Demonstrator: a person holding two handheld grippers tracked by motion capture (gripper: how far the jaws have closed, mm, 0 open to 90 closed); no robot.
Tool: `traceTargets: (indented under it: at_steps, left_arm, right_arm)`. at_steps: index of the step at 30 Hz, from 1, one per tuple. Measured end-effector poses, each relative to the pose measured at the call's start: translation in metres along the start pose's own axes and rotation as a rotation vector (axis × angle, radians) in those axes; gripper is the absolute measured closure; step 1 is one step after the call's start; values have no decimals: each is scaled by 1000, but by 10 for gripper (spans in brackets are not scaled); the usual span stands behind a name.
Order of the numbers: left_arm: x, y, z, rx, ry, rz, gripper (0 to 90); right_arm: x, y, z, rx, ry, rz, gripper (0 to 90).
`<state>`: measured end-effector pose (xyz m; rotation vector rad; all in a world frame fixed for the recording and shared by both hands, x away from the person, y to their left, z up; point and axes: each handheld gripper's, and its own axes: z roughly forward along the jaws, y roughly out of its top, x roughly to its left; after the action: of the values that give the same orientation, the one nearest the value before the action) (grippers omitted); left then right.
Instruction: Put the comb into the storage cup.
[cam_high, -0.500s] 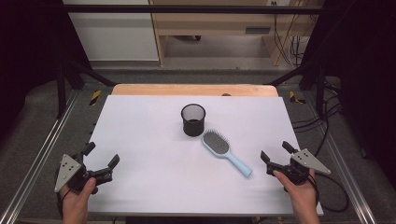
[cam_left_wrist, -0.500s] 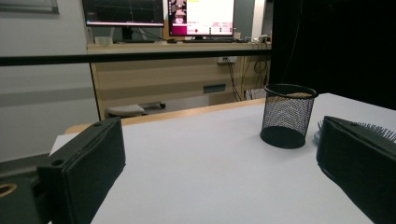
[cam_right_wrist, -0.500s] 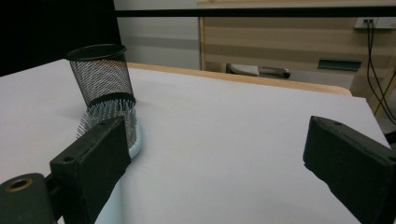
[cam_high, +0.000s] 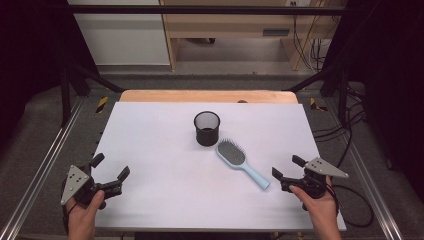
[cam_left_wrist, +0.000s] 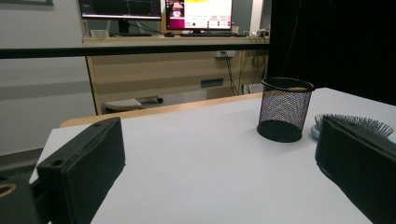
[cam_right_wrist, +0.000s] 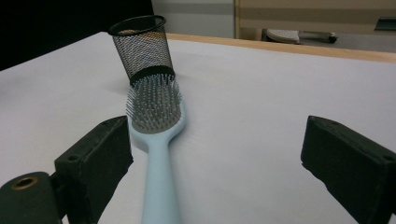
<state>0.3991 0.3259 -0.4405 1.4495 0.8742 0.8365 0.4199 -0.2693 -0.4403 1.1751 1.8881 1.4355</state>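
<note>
A black mesh cup (cam_high: 207, 128) stands upright near the middle of the white table (cam_high: 160, 135). Just right of it and nearer to me lies a light blue hairbrush (cam_high: 240, 162), bristles up, handle pointing toward my right gripper (cam_high: 287, 166). That gripper is open, a little beyond the handle's end, with nothing between its jaws. In the right gripper view the hairbrush (cam_right_wrist: 156, 130) runs from the left jaw toward the cup (cam_right_wrist: 142, 51). My left gripper (cam_high: 111, 166) rests open at the near left, far from both things. Its own view shows the cup (cam_left_wrist: 285, 109) and the bristles (cam_left_wrist: 369, 125) ahead on the right.
A wooden strip (cam_high: 207, 96) borders the table's far edge. Metal rails (cam_high: 45, 165) run along both sides, and cables (cam_high: 350, 140) lie on the floor to the right. A wooden desk (cam_high: 240, 30) stands beyond the table.
</note>
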Motion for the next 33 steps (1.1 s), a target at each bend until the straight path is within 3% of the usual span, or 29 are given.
traceTargets:
  at_steps: [3, 7, 8, 12, 13, 17, 19, 23, 26, 28, 30, 33]
  left_arm:
    - [0, 0, 0, 4, 3, 1, 16]
    - [0, -1, 1, 13, 9, 4, 16]
    - [0, -1, 1, 14, 8, 5, 16]
    - [0, -1, 1, 14, 5, 2, 16]
    - [0, -1, 1, 15, 4, 2, 16]
    - [0, -2, 1, 17, 3, 1, 16]
    - [0, -2, 2, 18, 1, 1, 15]
    - [-1, -2, 2, 22, -7, 12, 13]
    - [-3, -2, 3, 25, -13, 12, 13]
    - [-4, -2, 4, 27, -16, 16, 13]
    - [-5, -2, 4, 30, -22, 21, 13]
    - [-7, -2, 5, 36, -34, 33, 13]
  right_arm:
    - [13, 10, 2, -4, -3, -44, 89]
    - [23, 20, 9, 24, 0, -59, 89]
    - [29, 28, 15, 67, 0, -98, 93]
    - [39, 41, 26, 95, -5, -142, 97]
    - [45, 50, 32, 107, -11, -189, 95]
    - [55, 63, 44, 144, 6, -238, 97]
    - [57, 65, 47, 157, 9, -247, 106]
    - [65, 74, 63, 254, 26, -260, 115]
    - [66, 74, 70, 292, 21, -280, 115]
    - [66, 73, 76, 343, 20, -278, 125]
    - [63, 68, 85, 448, 25, -242, 136]
    - [63, 65, 89, 484, 21, -250, 150]
